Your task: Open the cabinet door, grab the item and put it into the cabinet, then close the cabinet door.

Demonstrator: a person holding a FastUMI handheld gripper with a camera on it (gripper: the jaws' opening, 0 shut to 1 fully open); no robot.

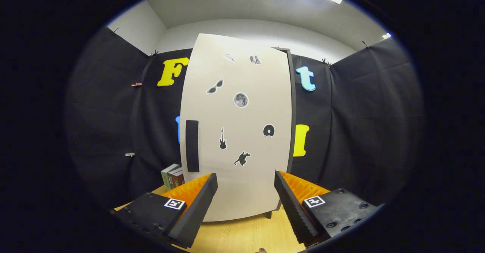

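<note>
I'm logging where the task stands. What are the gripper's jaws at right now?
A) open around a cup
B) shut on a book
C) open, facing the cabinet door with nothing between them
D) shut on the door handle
C: the gripper has its jaws spread wide before the cabinet door, the black handle untouched.

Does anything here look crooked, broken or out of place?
Nothing stands out. The cabinet door looks shut and undamaged; its bowed outline is just the fisheye lens. The books stand upright beside the cabinet, and the gripper fingers are open, holding nothing.
</note>
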